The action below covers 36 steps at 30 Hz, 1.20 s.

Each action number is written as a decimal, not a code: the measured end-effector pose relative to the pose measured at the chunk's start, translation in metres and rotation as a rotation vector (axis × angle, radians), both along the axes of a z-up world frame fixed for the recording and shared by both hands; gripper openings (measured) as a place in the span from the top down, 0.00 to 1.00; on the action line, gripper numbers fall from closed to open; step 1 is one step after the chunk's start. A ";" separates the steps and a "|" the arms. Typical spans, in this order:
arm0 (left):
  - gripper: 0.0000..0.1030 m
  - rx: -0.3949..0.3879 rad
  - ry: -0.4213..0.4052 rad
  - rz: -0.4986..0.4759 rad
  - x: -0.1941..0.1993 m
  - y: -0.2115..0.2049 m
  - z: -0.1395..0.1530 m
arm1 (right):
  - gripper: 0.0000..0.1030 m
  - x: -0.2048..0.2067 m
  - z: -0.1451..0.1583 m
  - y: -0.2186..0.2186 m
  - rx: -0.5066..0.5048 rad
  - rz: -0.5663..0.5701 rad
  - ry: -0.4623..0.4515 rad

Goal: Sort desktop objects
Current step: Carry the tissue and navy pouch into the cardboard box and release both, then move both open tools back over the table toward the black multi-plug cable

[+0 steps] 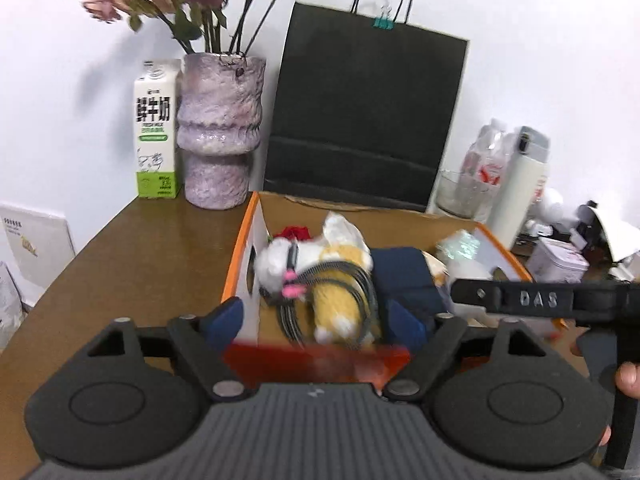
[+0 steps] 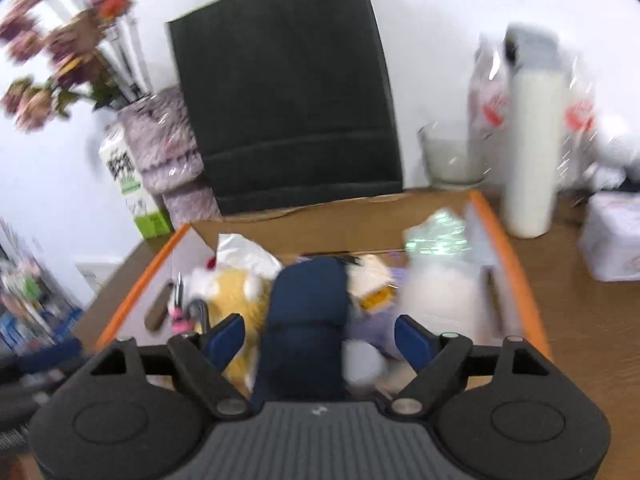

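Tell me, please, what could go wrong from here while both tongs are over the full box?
1. The coiled black cable lies over the plush toy; lifting either may drag the other out.
2. The left tongs and right tongs are both open over the orange-edged box, so they may collide.
3. The glass bowl and white bottle stand just behind the box; a push could tip them.

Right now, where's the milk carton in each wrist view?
Left wrist: milk carton stands upper left, right beside the purple vase, on its left.
Right wrist: milk carton sits at left edge, tilted by the lens and blurred.
Shared landmark: black paper bag behind the box.
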<state>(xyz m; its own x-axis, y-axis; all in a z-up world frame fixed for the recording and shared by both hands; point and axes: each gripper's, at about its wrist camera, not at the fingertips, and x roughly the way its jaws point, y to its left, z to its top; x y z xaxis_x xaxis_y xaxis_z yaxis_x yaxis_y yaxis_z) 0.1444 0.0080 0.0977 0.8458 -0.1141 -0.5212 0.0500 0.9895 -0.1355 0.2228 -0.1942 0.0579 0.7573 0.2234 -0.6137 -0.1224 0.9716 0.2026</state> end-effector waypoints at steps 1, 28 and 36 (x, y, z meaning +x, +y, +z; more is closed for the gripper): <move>0.17 -0.005 -0.009 -0.004 -0.014 -0.001 -0.001 | 0.21 -0.014 0.002 -0.002 -0.033 0.001 -0.014; 0.00 0.086 0.055 -0.034 -0.211 -0.008 -0.083 | 0.15 -0.313 -0.066 -0.024 -0.125 -0.118 -0.054; 0.00 0.100 0.083 -0.048 -0.208 -0.012 -0.087 | 0.15 -0.312 -0.070 -0.024 -0.101 -0.121 -0.047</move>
